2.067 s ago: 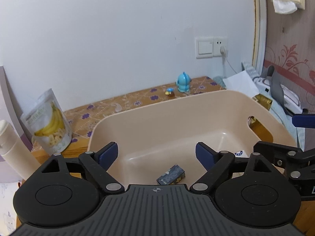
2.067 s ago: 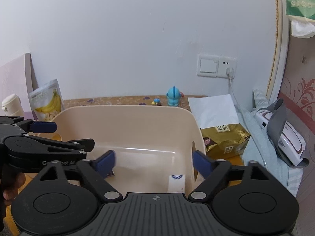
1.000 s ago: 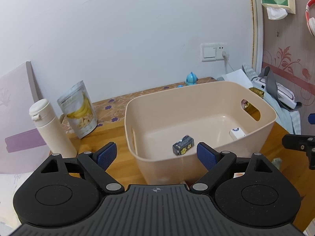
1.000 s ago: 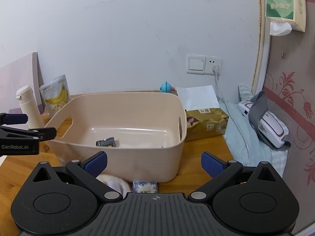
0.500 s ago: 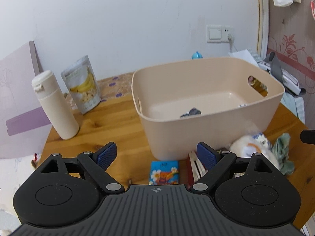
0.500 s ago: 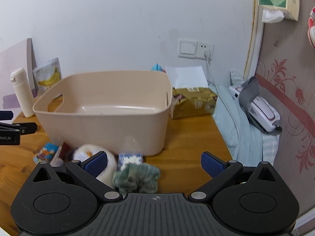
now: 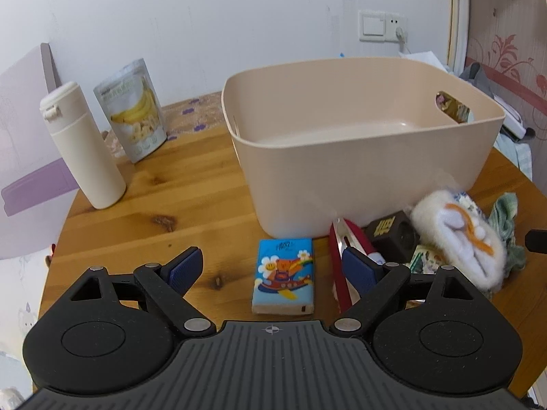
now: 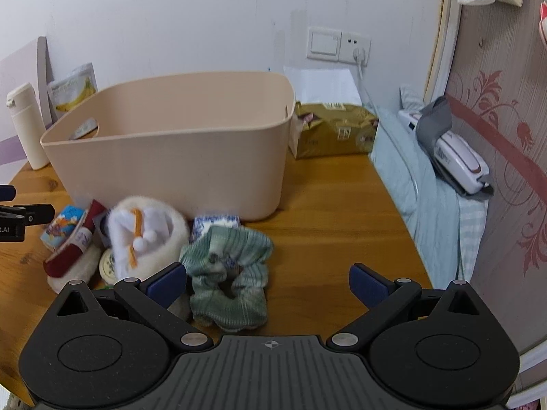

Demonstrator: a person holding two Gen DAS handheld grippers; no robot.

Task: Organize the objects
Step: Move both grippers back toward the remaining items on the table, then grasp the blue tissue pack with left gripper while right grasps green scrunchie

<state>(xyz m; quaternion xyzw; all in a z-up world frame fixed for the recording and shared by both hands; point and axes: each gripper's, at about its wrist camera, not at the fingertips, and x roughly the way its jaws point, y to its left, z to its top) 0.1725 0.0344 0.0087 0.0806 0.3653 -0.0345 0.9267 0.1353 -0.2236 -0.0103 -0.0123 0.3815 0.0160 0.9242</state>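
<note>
Round wooden table (image 7: 191, 184): left gripper (image 7: 271, 268) and right gripper (image 8: 268, 282) both spread, empty. Blue cartoon-print tissue pack (image 7: 283, 275) looks light, squashy; pinch across short sides.

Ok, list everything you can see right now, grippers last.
bin: 1, beige, table centre
tissue pack: 1, blue, before bin
red pouch: 1, right of pack
brown box: 1, by bin's front
fluffy item: 1, white and orange
scrunchie: 1, green, front
bottle: 1, cream, left
banana bag: 1, beside bottle
gold pack: 1, right of bin
left gripper: open
right gripper: open
</note>
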